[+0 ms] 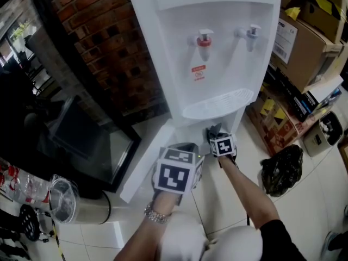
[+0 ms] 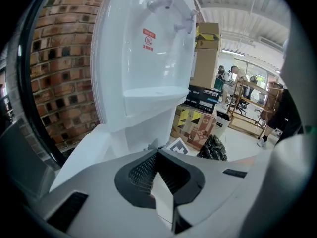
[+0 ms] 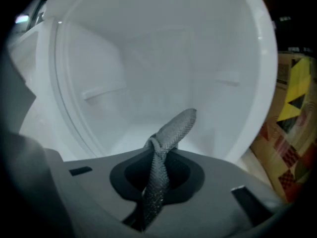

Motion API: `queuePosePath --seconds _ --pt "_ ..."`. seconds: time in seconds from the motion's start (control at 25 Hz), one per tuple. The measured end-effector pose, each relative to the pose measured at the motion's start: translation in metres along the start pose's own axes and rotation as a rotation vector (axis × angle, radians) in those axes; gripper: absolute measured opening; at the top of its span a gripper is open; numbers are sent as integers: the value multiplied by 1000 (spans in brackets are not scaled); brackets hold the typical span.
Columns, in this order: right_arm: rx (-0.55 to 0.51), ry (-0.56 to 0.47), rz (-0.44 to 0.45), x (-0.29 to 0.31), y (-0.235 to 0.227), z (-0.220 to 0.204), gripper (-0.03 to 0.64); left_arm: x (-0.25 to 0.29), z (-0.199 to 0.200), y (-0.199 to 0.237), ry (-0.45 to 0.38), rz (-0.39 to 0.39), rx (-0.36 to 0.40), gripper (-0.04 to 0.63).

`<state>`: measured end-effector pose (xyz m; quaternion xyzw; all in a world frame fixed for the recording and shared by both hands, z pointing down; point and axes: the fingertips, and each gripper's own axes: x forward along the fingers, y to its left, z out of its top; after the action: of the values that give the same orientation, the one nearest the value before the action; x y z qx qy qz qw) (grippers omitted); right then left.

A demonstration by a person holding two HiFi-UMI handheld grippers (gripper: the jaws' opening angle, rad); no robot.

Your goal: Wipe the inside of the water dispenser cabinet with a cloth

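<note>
Status: right tool (image 3: 157,150) is clamped on the grey cloth (image 3: 174,127), a twisted strip sticking out past the jaw tips with its free end pointing into the open cabinet (image 3: 163,58) at the foot of the water dispenser (image 1: 217,48). Right gripper view looks straight into the white cavity: back wall, small ledges on both side walls, compartment floor below the cloth tip. Cloth end looks just short of any surface, can't confirm contact. Left tool (image 2: 158,151) has its jaws together with nothing in them. It sits low in front of the dispenser, just beside the swung-open cabinet door (image 1: 142,165), and isn't gripping it as far as I can see. My read: we're at the entry to the wipe, cloth at the mouth, no sign of which walls are done. Next move needs the right tool pushed further in until the cloth presses on a wall or the compartment floor, then strokes across. Issue: only a narrow twist of cloth is exposed, so the contact patch will be small and the hard jaw tips may scrape plastic first. Door sits left of the opening, so watch clearance there.
</note>
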<state>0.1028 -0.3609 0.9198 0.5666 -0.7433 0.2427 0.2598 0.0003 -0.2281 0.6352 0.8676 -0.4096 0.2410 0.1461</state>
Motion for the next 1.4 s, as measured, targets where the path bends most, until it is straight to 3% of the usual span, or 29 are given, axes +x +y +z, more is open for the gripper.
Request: queuePosePath --seconds 0.12,0.24,0.36,0.52,0.64,0.76,1.0,1.08,1.28,1.4 --pt "22 -34 -76 -15 -34 7 29 1 1 -1 -7 -8 -3 2" --pt "73 -47 -79 -17 -41 8 29 2 3 -2 -11 -15 -3 2" --pt "106 -91 29 -12 -5 22 29 3 3 -4 -8 -20 -2 2" --pt "26 -110 197 -4 70 35 29 2 2 -2 -7 -18 -4 2" --pt "-1 -101 254 1 100 34 29 0 1 0 -6 -14 -3 2" --pt "14 -40 201 12 77 13 29 -2 2 2 -10 -12 -5 2" --pt "69 32 -65 -3 -36 -19 29 0 4 -2 -17 -12 12 2" --pt "91 37 -105 -11 -55 -24 29 0 6 -5 -19 -19 15 2" --pt "197 -34 5 -15 -22 -3 29 -2 10 -9 -31 -13 42 2" --pt "64 -65 92 -16 37 15 29 -4 10 -5 -31 3 49 2"
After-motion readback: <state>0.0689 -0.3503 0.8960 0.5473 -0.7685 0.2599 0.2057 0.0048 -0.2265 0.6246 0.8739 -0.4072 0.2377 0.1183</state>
